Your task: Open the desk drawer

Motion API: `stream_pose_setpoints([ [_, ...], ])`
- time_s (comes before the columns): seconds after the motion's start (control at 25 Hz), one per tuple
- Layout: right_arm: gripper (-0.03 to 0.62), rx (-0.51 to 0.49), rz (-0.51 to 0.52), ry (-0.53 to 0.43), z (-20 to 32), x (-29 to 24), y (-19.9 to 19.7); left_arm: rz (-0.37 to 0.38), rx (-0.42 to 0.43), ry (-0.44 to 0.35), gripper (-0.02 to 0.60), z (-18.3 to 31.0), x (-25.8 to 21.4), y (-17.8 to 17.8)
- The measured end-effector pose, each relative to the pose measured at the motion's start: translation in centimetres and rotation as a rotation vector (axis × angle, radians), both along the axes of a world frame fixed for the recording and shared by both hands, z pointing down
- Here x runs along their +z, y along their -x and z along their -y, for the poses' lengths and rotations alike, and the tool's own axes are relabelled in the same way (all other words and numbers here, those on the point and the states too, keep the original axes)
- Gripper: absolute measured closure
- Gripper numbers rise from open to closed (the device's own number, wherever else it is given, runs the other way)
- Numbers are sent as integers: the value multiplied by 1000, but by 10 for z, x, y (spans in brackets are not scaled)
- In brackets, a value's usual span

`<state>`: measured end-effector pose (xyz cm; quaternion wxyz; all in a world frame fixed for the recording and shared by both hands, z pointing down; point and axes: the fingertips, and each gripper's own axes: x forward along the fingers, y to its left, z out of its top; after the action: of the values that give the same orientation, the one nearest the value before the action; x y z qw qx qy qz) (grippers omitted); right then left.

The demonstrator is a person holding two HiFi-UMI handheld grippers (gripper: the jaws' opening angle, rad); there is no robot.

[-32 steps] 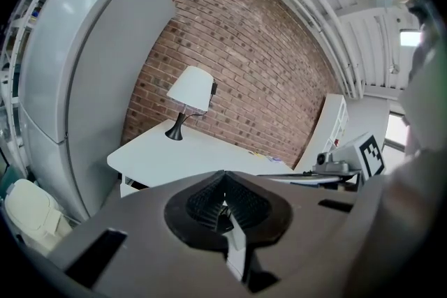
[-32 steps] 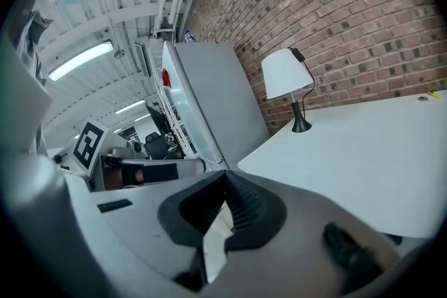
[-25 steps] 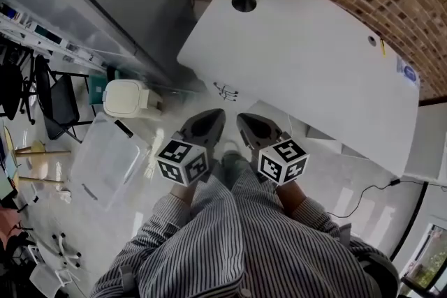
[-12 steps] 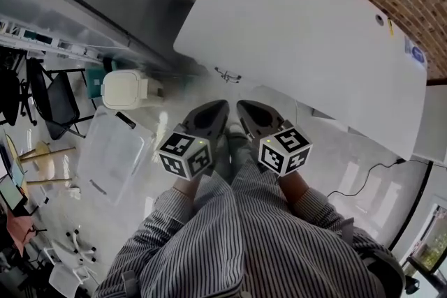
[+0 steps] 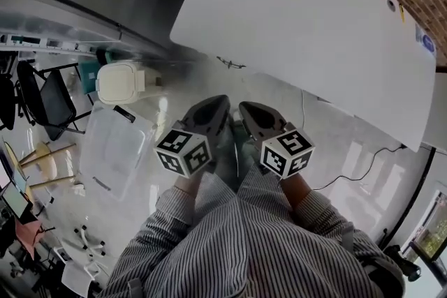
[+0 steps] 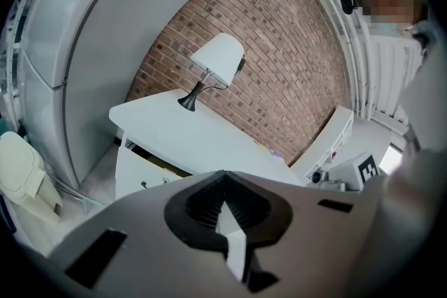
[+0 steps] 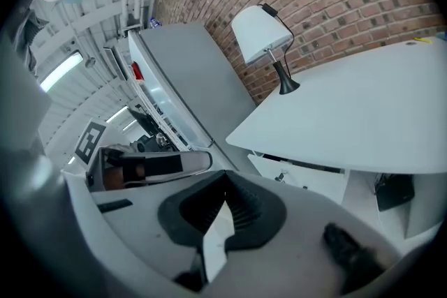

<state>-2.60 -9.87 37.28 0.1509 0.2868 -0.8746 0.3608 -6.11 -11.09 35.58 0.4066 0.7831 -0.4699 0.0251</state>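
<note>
One desk (image 5: 314,24), one lamp (image 7: 262,35), one white bin (image 5: 120,82), probably one drawer (image 6: 136,169).

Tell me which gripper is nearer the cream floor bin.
Left. The left gripper is right of the cream bin; the right gripper lies farther right, beyond the left one.

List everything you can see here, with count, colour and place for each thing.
desk: one, white, ahead, against the brick wall
brick wall: one, red-brown, behind the desk
lamp: one, white shade on a black base, on the desk's far corner
drawer: one, white, under the desk top, small dark handle
bin: one, cream, on the floor left of the desk
storage box: one, clear, on the floor nearer than the bin
chair: one, black, far left
left gripper: one, grey, shut and empty, short of the desk
right gripper: one, grey, shut and empty, beside the left gripper
sleeves: two, striped, at the bottom of the head view
</note>
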Motion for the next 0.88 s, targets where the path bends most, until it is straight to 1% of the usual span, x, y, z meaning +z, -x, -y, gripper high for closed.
stream_pose_setpoints([
  [0.12, 577, 18, 0, 34, 3, 21, 0, -2, -2, 23, 571, 5, 22, 5],
  [0.2, 577, 29, 2, 57, 5, 35, -1, 6, 16, 38, 571, 7, 39, 3],
  [0.28, 577, 21, 6, 75, 7, 48, 2, 8, 36, 52, 571, 7, 55, 0],
  [0.36, 577, 13, 13, 86, 10, 59, 6, -2, 31, 65, 571, 8, 69, 1],
  [0.48, 577, 22, 30, 104, 14, 77, 11, -31, -9, 90, 571, 10, 92, 6],
  [0.64, 577, 50, 115, 137, 16, 97, 18, -73, -63, 136, 571, 6, 125, 14],
  [0.76, 577, 107, 169, 160, 20, 119, 22, -124, -112, 161, 571, 1, 150, 26],
  [0.88, 577, 175, 205, 137, 27, 135, 21, -190, -142, 177, 571, 4, 170, 31],
])
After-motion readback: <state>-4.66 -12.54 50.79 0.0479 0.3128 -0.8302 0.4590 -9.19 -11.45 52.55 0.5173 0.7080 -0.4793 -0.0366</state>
